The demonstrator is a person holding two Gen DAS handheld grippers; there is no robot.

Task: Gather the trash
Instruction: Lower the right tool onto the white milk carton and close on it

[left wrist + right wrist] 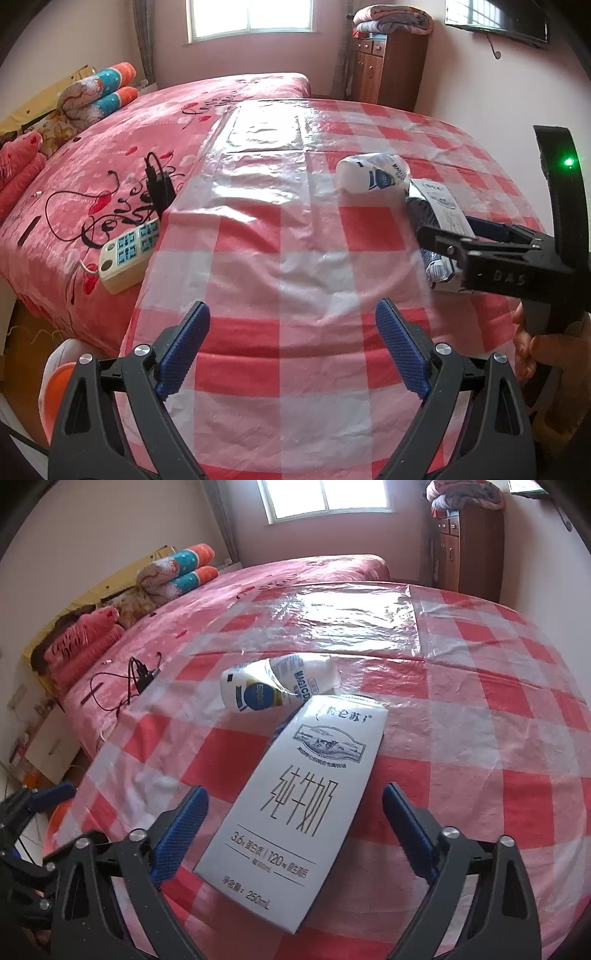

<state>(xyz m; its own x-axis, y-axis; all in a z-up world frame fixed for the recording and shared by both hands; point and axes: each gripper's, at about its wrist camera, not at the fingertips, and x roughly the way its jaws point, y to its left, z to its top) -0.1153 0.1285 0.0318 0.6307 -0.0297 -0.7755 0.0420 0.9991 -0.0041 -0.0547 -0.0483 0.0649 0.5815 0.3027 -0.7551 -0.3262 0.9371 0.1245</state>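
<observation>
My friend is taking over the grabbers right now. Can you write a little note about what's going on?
Left hand-held gripper: open, empty, over the checked plastic sheet.
Right hand-held gripper: open, its fingers either side of the milk carton, not pressing on it.
Crumpled white bottle lies just beyond the carton.
Done: nothing picked up.
Left: grab the carton, then the bottle. No bin in view.

Pale pink walls, bright window point(251, 16), wooden cabinet point(388, 66), pink-sheeted bed point(184, 107).
</observation>
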